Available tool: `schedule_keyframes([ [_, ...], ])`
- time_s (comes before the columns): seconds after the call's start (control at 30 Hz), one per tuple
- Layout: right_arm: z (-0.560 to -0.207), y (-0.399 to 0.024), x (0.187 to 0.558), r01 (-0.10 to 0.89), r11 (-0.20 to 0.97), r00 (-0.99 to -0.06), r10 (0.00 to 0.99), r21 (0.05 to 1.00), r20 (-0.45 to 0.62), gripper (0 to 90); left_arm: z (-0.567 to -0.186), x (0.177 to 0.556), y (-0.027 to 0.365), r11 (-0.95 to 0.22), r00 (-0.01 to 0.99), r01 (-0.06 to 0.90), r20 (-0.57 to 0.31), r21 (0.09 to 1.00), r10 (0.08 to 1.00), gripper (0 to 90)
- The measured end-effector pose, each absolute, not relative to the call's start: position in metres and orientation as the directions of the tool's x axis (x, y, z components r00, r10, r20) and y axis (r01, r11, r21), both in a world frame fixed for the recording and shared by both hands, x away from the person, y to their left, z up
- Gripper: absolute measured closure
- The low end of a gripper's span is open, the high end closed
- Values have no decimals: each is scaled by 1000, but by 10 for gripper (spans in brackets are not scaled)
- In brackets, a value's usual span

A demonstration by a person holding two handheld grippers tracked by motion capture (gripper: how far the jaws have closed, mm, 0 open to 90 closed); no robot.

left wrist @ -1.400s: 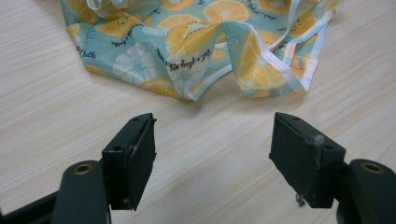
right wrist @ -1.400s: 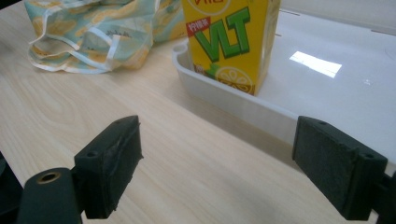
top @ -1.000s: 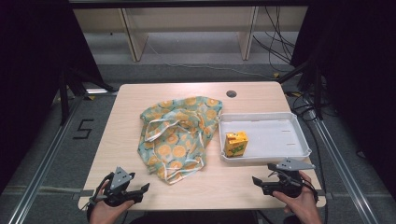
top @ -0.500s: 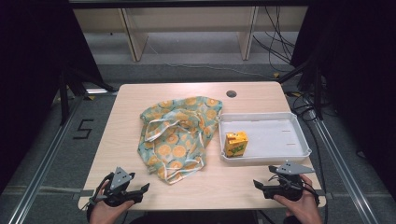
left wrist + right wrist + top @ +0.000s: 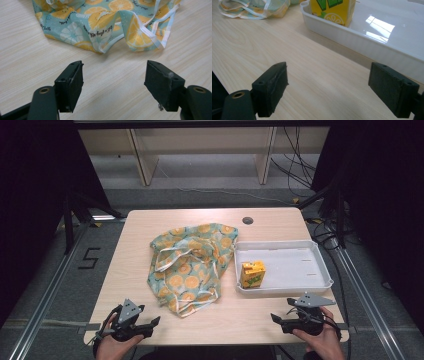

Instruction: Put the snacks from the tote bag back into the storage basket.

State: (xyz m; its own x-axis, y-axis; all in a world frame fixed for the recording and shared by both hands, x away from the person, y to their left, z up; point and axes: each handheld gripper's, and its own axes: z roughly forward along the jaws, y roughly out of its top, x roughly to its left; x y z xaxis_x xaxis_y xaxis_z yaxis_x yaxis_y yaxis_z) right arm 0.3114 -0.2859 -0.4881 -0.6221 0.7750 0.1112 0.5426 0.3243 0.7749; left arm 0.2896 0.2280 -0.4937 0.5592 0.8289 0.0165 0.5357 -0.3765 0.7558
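The left gripper (image 5: pixel 150 324) was seen at the lower left of the high view, held in a hand (image 5: pixel 112 347) at the near table edge, its jaws spread with nothing between them; in the left gripper view the bare wood of the table (image 5: pixel 112 82) was seen between the jaws, and the citrus-print cloth bag (image 5: pixel 100 22) lay just beyond them across the top of the frame. The right gripper (image 5: pixel 276 319) was seen at the lower right of the high view, likewise spread and empty, held apart from the white tray (image 5: pixel 320 270) above it. In the right gripper view the tray wall (image 5: pixel 362 42) crossed the upper right, and a yellow juice carton (image 5: pixel 332 11) was stood inside its near-left corner. In the high view the bag was spread at the centre of the table, touching the tray's left rim.
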Motion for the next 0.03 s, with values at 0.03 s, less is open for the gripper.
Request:
schedule_keyframes([
  [0.03, -488, -286, 311, 543, 328, -618, 780, 773, 102, 168, -494, 290, 228, -372, 557, 536, 14, 758, 830, 306],
])
